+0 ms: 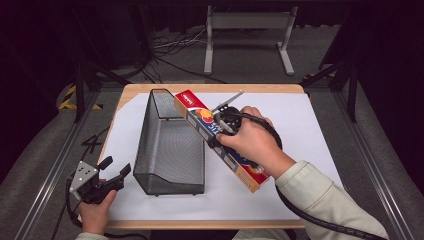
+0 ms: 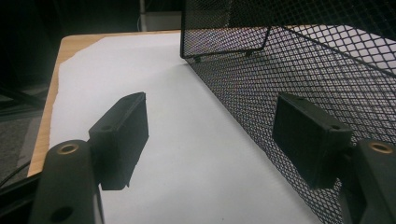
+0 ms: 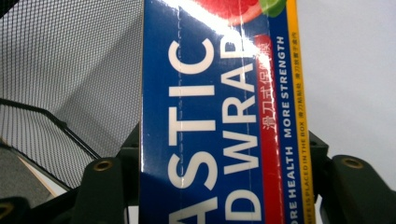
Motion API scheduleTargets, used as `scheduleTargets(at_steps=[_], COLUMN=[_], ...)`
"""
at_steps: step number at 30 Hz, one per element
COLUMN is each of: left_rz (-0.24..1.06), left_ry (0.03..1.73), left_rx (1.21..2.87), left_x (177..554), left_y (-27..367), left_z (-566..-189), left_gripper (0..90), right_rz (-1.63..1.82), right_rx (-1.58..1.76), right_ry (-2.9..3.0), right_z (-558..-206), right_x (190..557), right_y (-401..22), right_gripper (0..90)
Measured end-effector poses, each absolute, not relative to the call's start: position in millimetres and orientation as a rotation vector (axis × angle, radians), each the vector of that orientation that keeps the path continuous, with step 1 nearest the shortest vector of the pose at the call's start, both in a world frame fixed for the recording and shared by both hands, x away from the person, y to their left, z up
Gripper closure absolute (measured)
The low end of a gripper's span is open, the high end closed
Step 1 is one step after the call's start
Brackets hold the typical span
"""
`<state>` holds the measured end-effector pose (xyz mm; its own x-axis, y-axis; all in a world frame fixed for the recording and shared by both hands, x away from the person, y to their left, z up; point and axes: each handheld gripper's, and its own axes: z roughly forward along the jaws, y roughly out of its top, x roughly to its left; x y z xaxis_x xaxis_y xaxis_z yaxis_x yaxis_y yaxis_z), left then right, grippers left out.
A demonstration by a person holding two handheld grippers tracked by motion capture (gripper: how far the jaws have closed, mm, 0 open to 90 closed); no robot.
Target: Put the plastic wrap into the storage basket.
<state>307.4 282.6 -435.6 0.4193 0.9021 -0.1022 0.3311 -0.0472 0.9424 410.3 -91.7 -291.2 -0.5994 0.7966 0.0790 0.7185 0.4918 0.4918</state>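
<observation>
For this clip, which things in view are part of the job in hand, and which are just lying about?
In the job:
- plastic wrap box, clamped in the right gripper
- black mesh basket, right beside the box

Lying about:
- white sheet covering the table
- grey metal stand on the floor beyond the table
- cables on the floor
- left gripper, open, idle near the basket

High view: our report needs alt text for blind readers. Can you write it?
The right tongs grip a long plastic wrap box beside a black mesh basket on a white-covered table. The left tongs rest open at the table's near left corner.
</observation>
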Motion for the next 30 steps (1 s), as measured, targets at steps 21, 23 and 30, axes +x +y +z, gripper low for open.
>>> scheduleTargets(at_steps=[21,23,30], left_rz=[0.68,0.681,0.68], left_ry=[1.11,1.11,1.109], left_rx=[1.604,1.604,1.603], left_x=[308,308,308], left_y=[283,283,283], left_z=[-436,-436,-436], left_gripper=[28.0,28.0,28.1], right_rz=[0.78,0.777,0.778], right_rx=[1.513,1.528,1.585], right_ry=[2.458,2.456,2.471], right_z=[-301,-302,-309], right_x=[417,417,422], right_y=[-29,-25,-12], right_gripper=[40.4,40.4,40.3])
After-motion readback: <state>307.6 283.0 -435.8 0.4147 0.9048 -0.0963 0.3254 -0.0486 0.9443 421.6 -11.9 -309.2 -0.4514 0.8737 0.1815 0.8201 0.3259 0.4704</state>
